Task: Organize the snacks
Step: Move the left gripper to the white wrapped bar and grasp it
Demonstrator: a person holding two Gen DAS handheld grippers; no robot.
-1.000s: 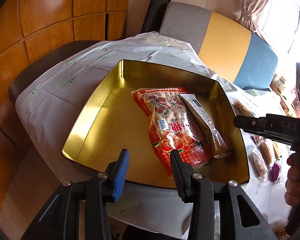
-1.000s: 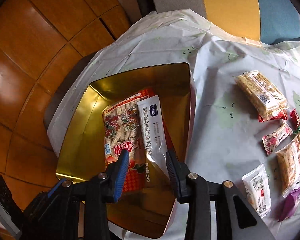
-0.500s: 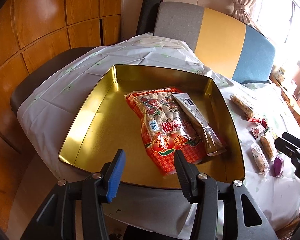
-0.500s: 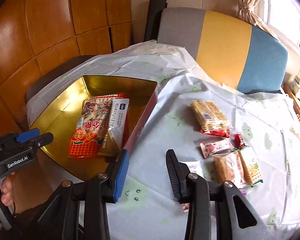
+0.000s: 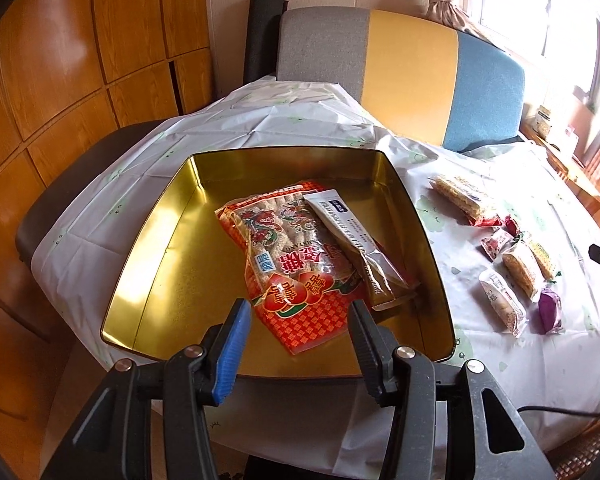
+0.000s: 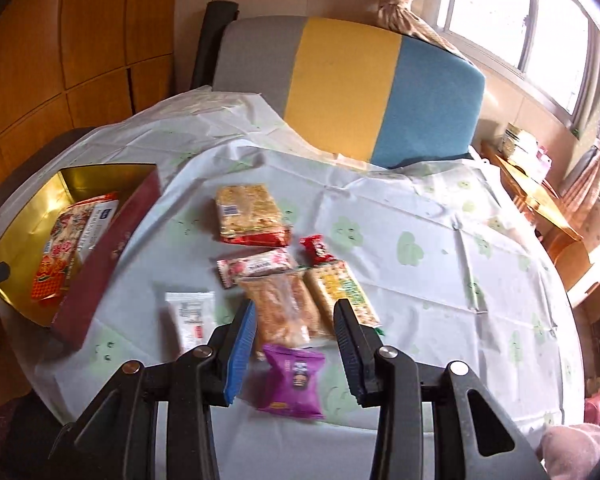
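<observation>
Snacks (image 6: 284, 308) now fill right hand-held gripper's (image 6: 296, 340) view, seemingly untouched.

Gold tin (image 5: 148, 264) holds two packets (image 5: 300, 264) – seven snacks (image 6: 284, 308) loose beside.

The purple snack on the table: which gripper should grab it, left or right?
Probably the right gripper: it is open with the purple snack just below it. The left gripper is over the gold tin, away from it.

Left hand-held gripper (image 5: 296, 344) and right hand-held gripper (image 6: 294, 344), jaws apart, empty
</observation>
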